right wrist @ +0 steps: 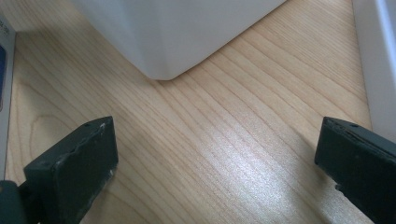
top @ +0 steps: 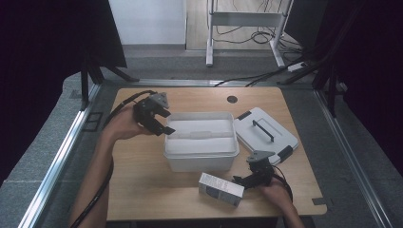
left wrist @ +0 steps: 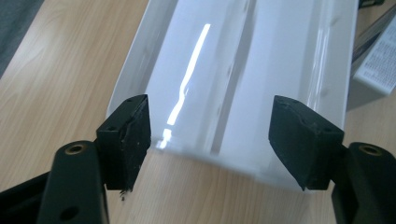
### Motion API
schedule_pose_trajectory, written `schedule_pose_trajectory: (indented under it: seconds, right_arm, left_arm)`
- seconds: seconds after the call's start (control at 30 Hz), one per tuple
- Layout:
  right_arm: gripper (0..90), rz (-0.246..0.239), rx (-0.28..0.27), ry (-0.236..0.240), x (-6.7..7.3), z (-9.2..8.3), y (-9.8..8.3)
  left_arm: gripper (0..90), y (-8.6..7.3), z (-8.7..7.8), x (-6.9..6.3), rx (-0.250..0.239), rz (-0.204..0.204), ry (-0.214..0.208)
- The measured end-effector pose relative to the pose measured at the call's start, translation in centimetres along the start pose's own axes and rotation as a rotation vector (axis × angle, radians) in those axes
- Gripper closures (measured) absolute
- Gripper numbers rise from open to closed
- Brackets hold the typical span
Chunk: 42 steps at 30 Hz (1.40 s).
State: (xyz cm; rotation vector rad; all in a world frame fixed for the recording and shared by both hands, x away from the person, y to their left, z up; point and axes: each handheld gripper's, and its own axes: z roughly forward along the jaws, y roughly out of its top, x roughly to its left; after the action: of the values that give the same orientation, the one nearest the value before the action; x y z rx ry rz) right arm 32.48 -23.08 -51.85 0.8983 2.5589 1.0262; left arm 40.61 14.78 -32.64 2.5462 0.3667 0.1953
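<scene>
A white plastic bin (top: 199, 162) stands open in the middle of the wooden table, with nothing inside that I can see. My left gripper (top: 164, 124) hovers over its left end, open; in the left gripper view the left gripper (left wrist: 210, 140) looks down the bin's glossy inside (left wrist: 289, 56) with nothing between the pads. My right gripper (top: 241, 180) rests low near the front right, open, beside a small white and dark box (top: 221, 189). In the right gripper view the right gripper (right wrist: 215, 158) frames bare wood, with the bin's corner (right wrist: 177, 32) ahead.
The bin's white lid (top: 266, 129), with a black handle, lies flat to the right of the bin. The small box also appears at an edge of the left gripper view (left wrist: 378, 60). A round cable hole (top: 232, 99) sits near the table's far edge.
</scene>
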Motion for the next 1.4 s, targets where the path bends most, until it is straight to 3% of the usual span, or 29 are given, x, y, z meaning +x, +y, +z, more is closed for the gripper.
schedule_pose_trajectory:
  seconds: [0.23, 0.37, 0.53, 0.73, 0.97, 1.07, 1.4]
  right_arm:
    - [0.0, 0.0, 0.0, 0.0, 0.0, 0.0, 0.0]
    - [0.0, 0.0, 0.0, 0.0, 0.0, 0.0, 0.0]
    - [0.0, 0.0, -0.002, -0.002, 0.0, 0.0, 0.0]
    - [0.0, 0.0, -0.002, -0.002, 0.0, 0.0, 0.0]
    - [0.0, 0.0, -0.002, -0.002, 0.0, 0.0, 0.0]
    - [0.0, -0.001, -0.002, -0.002, 0.0, 0.0, 0.0]
    - [0.0, 0.0, -0.002, -0.002, 0.0, 0.0, 0.0]
  left_arm:
    - [31.1, 3.6, 3.3, -0.4, 0.031, 0.052, -0.014]
    - [32.5, 5.1, 5.2, -0.6, 0.054, 0.071, -0.054]
    - [42.3, 6.2, 7.2, -0.7, 0.088, 0.077, -0.1]
    - [56.5, 6.5, 8.6, -0.5, 0.136, 0.075, -0.129]
    - [80.8, 6.6, 9.6, -0.9, 0.192, 0.141, -0.14]
    - [86.2, 6.6, 9.6, -1.0, 0.178, 0.17, -0.127]
    - [89.0, 6.4, 9.3, -0.9, 0.148, 0.2, -0.145]
